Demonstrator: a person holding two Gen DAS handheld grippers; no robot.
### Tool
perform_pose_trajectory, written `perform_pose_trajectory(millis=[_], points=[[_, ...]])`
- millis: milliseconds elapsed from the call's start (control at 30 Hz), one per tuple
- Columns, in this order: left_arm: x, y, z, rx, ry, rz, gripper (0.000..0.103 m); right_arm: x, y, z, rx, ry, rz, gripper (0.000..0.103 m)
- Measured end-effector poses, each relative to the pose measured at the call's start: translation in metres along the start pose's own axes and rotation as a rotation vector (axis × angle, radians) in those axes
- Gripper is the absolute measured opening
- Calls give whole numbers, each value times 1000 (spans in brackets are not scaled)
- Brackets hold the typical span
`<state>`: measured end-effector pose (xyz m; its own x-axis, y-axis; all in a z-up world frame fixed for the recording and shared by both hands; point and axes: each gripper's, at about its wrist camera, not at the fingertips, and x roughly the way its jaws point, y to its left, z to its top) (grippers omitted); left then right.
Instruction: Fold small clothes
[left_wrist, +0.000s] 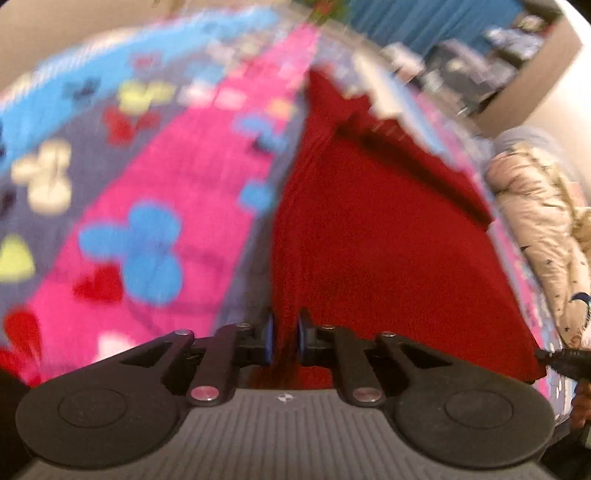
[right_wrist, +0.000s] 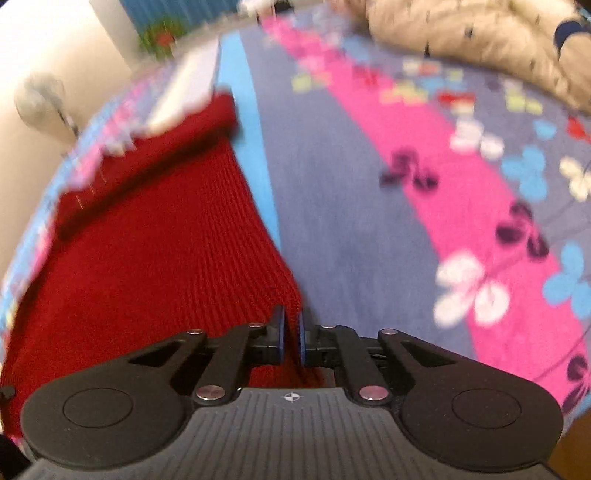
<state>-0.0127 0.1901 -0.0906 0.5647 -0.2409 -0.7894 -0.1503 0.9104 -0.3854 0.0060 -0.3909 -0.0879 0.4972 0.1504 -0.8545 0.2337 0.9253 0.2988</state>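
Observation:
A red ribbed knit garment (left_wrist: 388, 240) lies spread on a bed covered by a pink, blue and grey flowered blanket (left_wrist: 147, 192). My left gripper (left_wrist: 285, 338) is shut on the garment's near left corner, the red cloth pinched between its blue pads. In the right wrist view the same red garment (right_wrist: 147, 258) fills the left half, and my right gripper (right_wrist: 291, 338) is shut on its near right corner. A sleeve lies folded across the garment's far end. The right gripper's tip (left_wrist: 565, 360) shows at the left view's right edge.
A beige padded jacket (left_wrist: 539, 229) lies on the bed to the right of the garment and shows again as the beige jacket (right_wrist: 480, 33). The flowered blanket (right_wrist: 424, 206) stretches to the right. Blue curtains and cluttered shelves (left_wrist: 480, 66) stand beyond the bed.

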Motion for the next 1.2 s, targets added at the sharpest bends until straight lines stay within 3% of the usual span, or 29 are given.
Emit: perform_pose_trajectory(millis=[67,133,567,700,867,933,1200], points=[[2,1,1,-12,9,-4,19,10,5,-1,-40,47,-35,14],[1,-1,1,-2,8,-11,21,16,9,-3,-60,74,-75,39],[5,-1,-3,14,25,18,30,22,24,-10,-151,82,-115,45],[4,0,-3,11,26,17,30,20,21,-8,-115,91,-79,46],[4,0,-3,8,28,20,31,18,14,-5,-43,81,-55,55],[4,0,-4,12,28,22,31,17,13,-3,-32,72,-58,64],[6,-2,-4,25,29,30,31,24,23,-7,-107,94,-80,66]])
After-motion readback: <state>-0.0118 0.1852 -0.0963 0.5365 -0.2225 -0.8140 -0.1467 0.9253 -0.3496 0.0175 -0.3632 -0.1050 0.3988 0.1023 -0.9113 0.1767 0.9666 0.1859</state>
